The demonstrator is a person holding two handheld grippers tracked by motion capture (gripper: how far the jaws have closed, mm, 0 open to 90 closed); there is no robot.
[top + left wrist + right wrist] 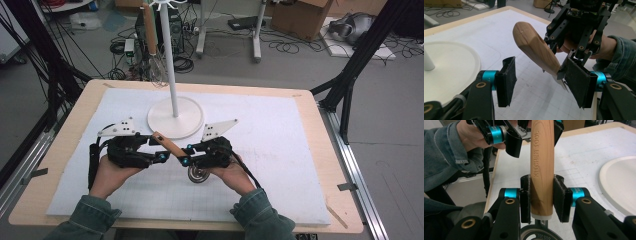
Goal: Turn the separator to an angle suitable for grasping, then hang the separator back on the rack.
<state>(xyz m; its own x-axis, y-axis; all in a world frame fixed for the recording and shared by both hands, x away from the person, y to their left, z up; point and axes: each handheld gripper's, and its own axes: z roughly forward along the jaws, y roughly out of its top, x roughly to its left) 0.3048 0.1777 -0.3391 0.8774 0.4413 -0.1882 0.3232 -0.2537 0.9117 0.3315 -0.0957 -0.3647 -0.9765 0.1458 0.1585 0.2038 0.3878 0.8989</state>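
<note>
Here the wooden desk (60,150) carries a white gridded mat (280,150) over most of its top, and on the mat, toward the far edge and a little left of centre, stands a white hanging stand (174,118) with a round base; a whisk (151,35) with a wooden handle hangs from its top. Nearer the person's edge, just in front of the stand's base, both hands meet over the mat.

The right gripper (541,197) has its pads pressed on both sides of a wooden handle (541,165) stamped KITCHEN TOOL, close to the metal end (198,174) that hangs toward the mat. The utensil's handle slants up and left toward the left gripper (537,80), whose jaws stand about half open around the free end without pressing it; one pad seems to brush the wood.

The likely trouble is the handover. If the left jaws close on the rounded, tapering tip, the smooth wood may squirt out, and a right-hand release too early would drop the utensil on the mat or knock the stand.
</note>
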